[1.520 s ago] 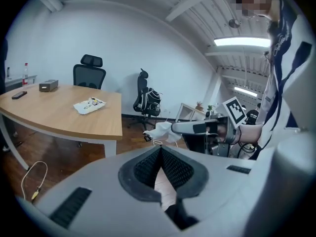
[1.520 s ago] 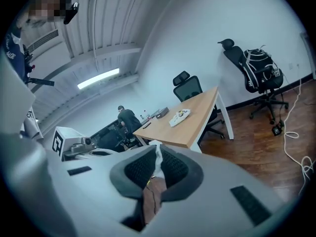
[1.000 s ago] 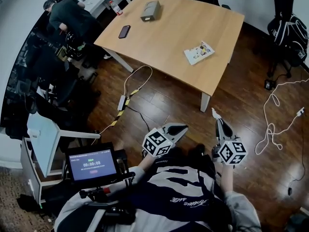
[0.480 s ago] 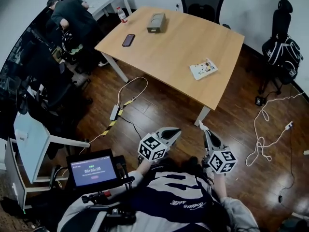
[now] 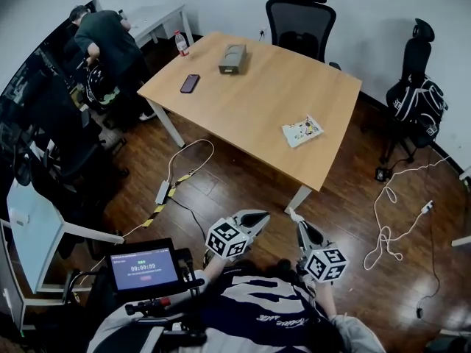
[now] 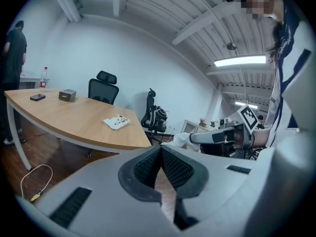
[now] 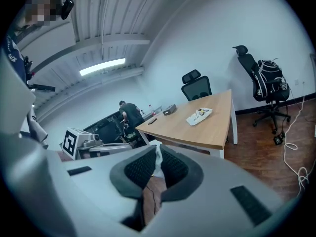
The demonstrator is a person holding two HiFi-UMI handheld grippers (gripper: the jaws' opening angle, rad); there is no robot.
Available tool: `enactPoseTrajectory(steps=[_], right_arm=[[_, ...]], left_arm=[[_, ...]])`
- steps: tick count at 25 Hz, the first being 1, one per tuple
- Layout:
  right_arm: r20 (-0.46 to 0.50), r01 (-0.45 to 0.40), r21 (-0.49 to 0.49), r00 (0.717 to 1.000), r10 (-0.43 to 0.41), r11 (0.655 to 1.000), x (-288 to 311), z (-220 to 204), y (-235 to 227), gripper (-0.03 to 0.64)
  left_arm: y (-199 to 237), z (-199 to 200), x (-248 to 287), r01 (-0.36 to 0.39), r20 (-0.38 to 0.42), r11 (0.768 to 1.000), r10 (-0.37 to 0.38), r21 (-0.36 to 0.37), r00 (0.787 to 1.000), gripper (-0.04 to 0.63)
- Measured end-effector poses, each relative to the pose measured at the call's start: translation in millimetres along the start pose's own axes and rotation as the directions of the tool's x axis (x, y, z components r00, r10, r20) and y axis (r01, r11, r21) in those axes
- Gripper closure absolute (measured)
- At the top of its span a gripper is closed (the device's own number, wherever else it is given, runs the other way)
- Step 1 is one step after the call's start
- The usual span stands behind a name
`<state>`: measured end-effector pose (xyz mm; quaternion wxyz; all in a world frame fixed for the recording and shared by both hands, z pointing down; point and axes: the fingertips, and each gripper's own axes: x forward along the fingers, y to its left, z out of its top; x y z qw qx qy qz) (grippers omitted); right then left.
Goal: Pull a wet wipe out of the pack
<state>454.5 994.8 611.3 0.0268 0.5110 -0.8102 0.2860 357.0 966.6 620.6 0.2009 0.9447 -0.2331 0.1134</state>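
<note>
The wet wipe pack (image 5: 302, 132) lies flat near the right edge of the wooden table (image 5: 250, 94), far ahead of both grippers. It also shows as a small white packet in the left gripper view (image 6: 116, 122) and the right gripper view (image 7: 199, 115). My left gripper (image 5: 259, 215) is held over the floor, its pads (image 6: 148, 167) closed together with nothing between them. My right gripper (image 5: 298, 225) is shut on a white wipe (image 7: 158, 158), and a white tuft (image 5: 292, 214) sticks out past its tips.
On the table lie a black phone (image 5: 190, 83) and a grey box (image 5: 232, 59); a bottle (image 5: 180, 43) stands on the desk behind. Office chairs (image 5: 299, 17) and a backpack chair (image 5: 414, 94) ring the table. Cables (image 5: 176, 175) trail on the floor; a person (image 5: 103, 35) is at left.
Both grippers have drifted left and lower in the head view, and the table has slid left. Both have stayed shut, the right one still on the white wipe.
</note>
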Motion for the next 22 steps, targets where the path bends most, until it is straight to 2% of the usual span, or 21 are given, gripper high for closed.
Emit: enactPoseTrajectory(steps=[22], right_arm=[[-0.003, -0.008, -0.007, 1.000, 0.008, 1.000, 13.8, 2.3, 2.9, 0.603]], left_arm=[[10.9, -3.4, -5.9, 0.000, -0.007, 1.000, 0.000, -0.009, 1.000, 0.594]])
